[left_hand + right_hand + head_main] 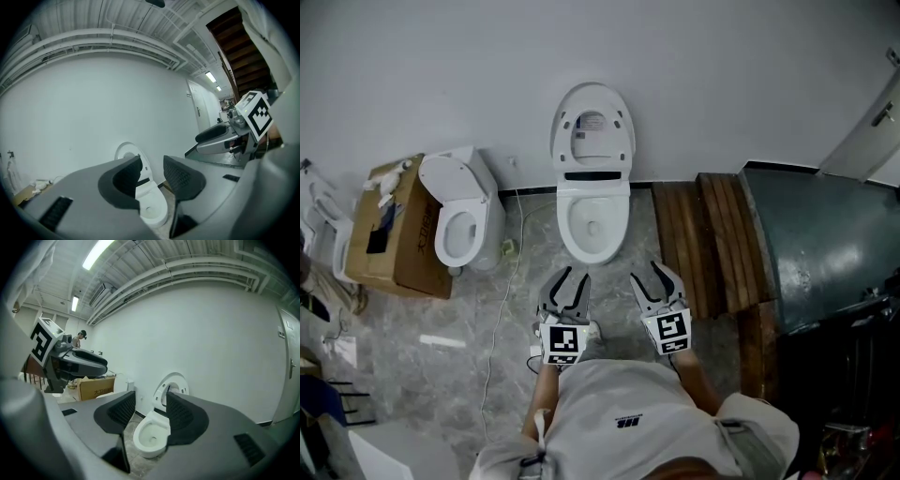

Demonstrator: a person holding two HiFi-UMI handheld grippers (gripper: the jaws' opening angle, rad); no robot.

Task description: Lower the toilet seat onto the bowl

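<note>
The toilet seat [592, 127] stands upright against the wall [722, 75] at the floor's [478, 323] far edge, its long axis vertical above the bowl [593, 230]. It is straight ahead and well apart from both tools. The left tool [572, 278] looks slightly nearer than the right tool [646, 274]. Each has its jaws narrowly parted and empty.

Soft, even indoor light comes from long white ceiling tube lamps [96, 254], which burn overexposed. The plain white wall [441, 75] is bright and free of glare; the right side around the dark green metal tank [825, 244] is dim. The white ceramic toilet bowl [593, 225] looks sharp, its shadows faint. Both gripper views bulge and blacken at their edges
</note>
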